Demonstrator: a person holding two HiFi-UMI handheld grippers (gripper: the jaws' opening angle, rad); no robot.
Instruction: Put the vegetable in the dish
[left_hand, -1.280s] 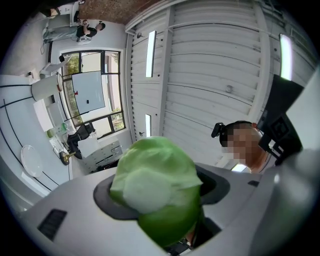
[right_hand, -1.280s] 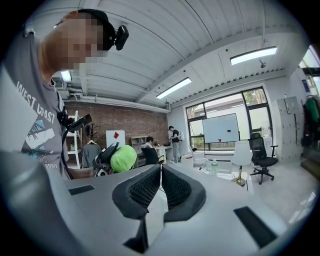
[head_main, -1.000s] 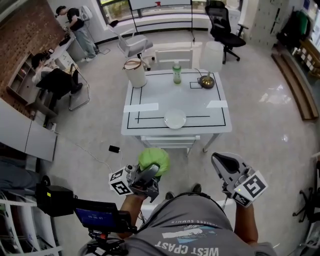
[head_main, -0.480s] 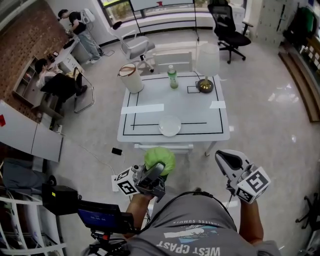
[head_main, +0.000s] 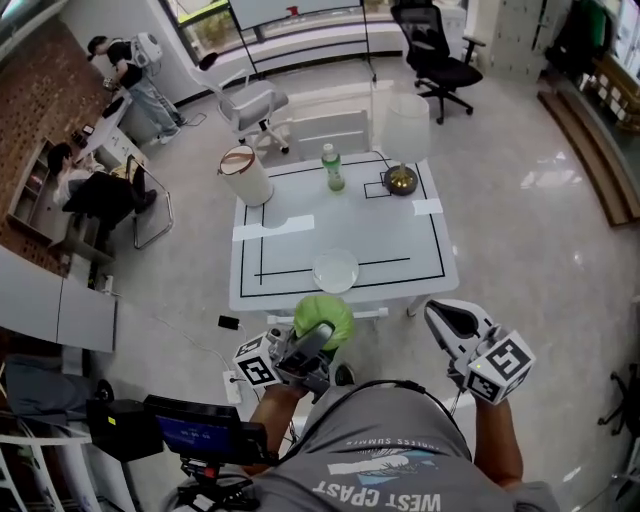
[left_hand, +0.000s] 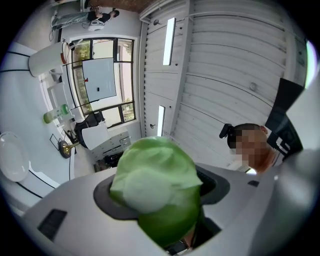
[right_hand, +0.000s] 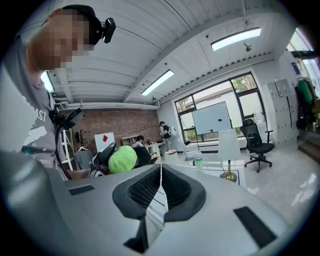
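A round green cabbage (head_main: 318, 316) sits between the jaws of my left gripper (head_main: 312, 336), which is shut on it just short of the white table's front edge. In the left gripper view the cabbage (left_hand: 157, 187) fills the jaws and hides the pads. In the right gripper view the cabbage (right_hand: 123, 159) shows at the left. A clear glass dish (head_main: 336, 270) rests on the white table (head_main: 400, 245) near its front edge; the same dish (left_hand: 12, 156) is at the far left of the left gripper view. My right gripper (head_main: 447, 322) is shut and empty, off the table's front right corner; its pads (right_hand: 161, 187) meet.
On the table stand a white jug (head_main: 245, 175), a green bottle (head_main: 332, 168) and a lamp with a brass base (head_main: 402, 180). A stool (head_main: 352, 317) sits under the front edge. Office chairs (head_main: 250, 100) and people at a desk (head_main: 85, 170) are beyond.
Both grippers and the view have moved forward toward the table, which now lies closer. The cabbage stays held in the left gripper; the right stays shut.
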